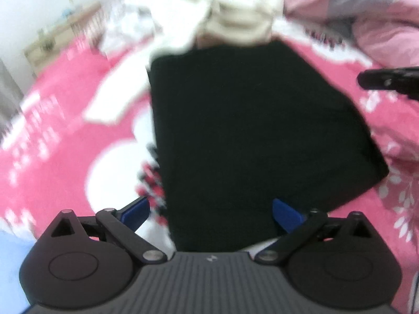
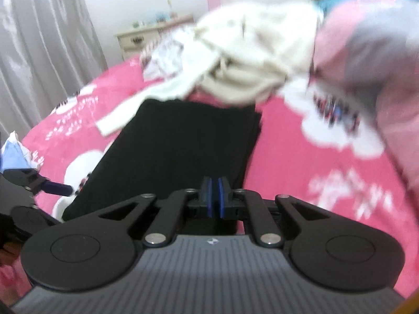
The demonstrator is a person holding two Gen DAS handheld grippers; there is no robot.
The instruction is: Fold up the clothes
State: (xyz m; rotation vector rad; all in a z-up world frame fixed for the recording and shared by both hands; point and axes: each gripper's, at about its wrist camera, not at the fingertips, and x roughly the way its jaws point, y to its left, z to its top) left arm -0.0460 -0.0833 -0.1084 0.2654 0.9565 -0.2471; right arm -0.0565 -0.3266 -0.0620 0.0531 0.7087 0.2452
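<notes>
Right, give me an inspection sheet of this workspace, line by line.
Surface: pink bedsheet with white printed patterns.
Job's things: black garment lying flat in a folded rectangle; cream clothes pile at its far end, one pale piece overlapping the black corner.
Clutter: pink and grey quilt bunched on the right.
Grippers: left hand-held gripper open, pads straddling the garment's near edge; right hand-held gripper nearly shut, a thin gap between its pads, nothing visible in them.
Cables: nothing seen.
Surroundings: grey curtain, cream dresser against the wall; views blurred.
</notes>
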